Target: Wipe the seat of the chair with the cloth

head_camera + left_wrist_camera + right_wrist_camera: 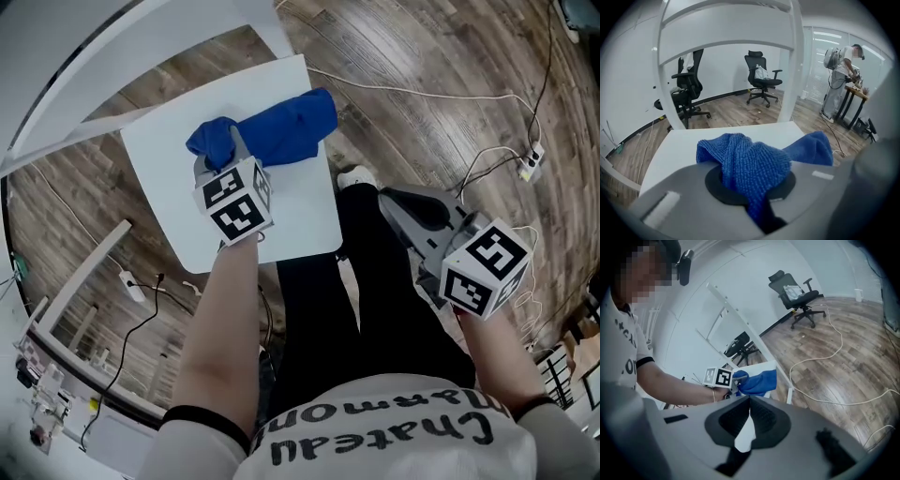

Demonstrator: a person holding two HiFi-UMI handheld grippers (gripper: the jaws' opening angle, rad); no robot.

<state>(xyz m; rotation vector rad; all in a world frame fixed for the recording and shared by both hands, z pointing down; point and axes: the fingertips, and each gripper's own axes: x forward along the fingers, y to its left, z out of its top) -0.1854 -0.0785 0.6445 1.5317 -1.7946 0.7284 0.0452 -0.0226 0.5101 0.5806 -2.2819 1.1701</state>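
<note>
**Item: cloth** (286, 131). Blue, knitted pile, lying bunched across the far half of the seat. One end is trailing toward the seat's right edge, and the other is rising into the left gripper.

**Item: left gripper** (223, 164). Its jaws are pinching a thick fold of the cloth, and the left gripper view is showing fabric filling the gap between the pads. The grip is looking secure.

**Item: right gripper** (389, 199). Its jaws are pressed together on nothing. It is hanging off the seat, above the person's black-trousered legs (375, 309), well apart from the work.

**Item: seat** (178, 220). White, flat and square, with the near half and left side lying bare. The white rails of the chair back (726, 37) are standing beyond it.

**Handling note (judgement).**
- The wiping appears to be under way, with most of the surface not yet under the cloth.
- The cloth is bunched, so little of it is pressing flat.
- Lowering the left gripper so the trailing fabric drags broad and flat would be covering more per pass.
- Overlapping strokes from the far edge toward the near edge, carried out to the corners, would suit.
- The pinch should be held firm, since friction on the seat could be tugging the fold loose.
</note>
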